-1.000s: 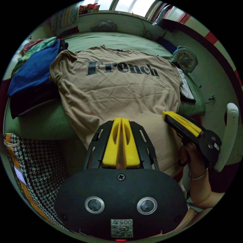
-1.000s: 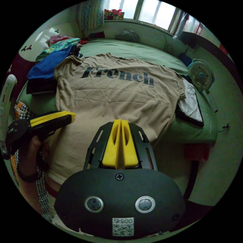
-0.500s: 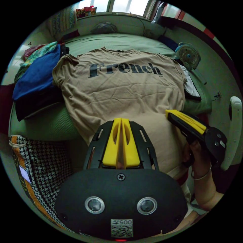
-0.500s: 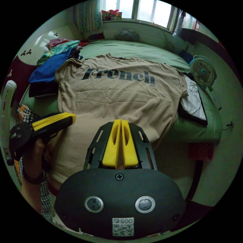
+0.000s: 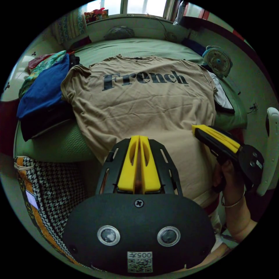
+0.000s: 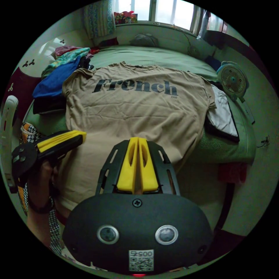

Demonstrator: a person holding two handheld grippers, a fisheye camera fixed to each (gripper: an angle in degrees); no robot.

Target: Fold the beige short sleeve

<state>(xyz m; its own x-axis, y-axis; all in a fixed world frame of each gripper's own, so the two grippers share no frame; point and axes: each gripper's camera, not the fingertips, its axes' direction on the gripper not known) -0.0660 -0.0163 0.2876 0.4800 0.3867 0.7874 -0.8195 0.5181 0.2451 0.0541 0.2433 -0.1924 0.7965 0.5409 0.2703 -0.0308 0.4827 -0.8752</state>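
I see the beige short sleeve (image 5: 145, 101) spread flat on the bed (image 5: 139, 49), mid-frame; my left tongs (image 5: 139, 139) and right tongs (image 6: 138, 141) are clenched empty at lower centre.

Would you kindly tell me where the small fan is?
In the right gripper view, the fan stands at upper right, beside the bed, just past the beige shirt's sleeve.

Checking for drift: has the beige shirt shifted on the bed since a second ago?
No. The beige shirt keeps its place against the blue pile; only the cameras moved.
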